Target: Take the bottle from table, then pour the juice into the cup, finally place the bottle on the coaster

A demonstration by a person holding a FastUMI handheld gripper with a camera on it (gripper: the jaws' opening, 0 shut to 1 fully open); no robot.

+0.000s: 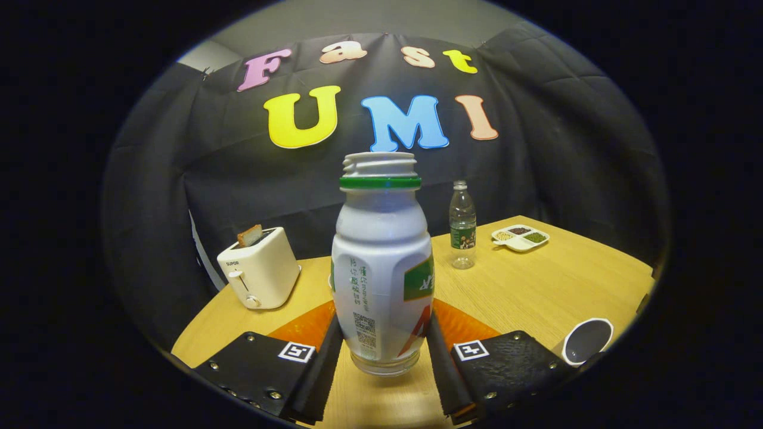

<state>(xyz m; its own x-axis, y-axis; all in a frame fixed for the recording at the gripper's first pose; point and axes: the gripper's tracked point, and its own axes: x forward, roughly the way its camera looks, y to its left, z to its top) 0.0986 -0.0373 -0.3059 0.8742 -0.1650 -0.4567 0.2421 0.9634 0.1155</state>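
Two jaws clamp the rounded white plastic bottle [381, 262], uncapped, above the wooden table [536, 286]

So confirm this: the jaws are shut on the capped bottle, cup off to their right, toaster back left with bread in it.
One slip: the bottle is not capped. The gripper view shows its threaded mouth open above the green ring. The rest holds: the jaws are shut on it, the cup lies to their right, and the toaster stands back left with bread in it.
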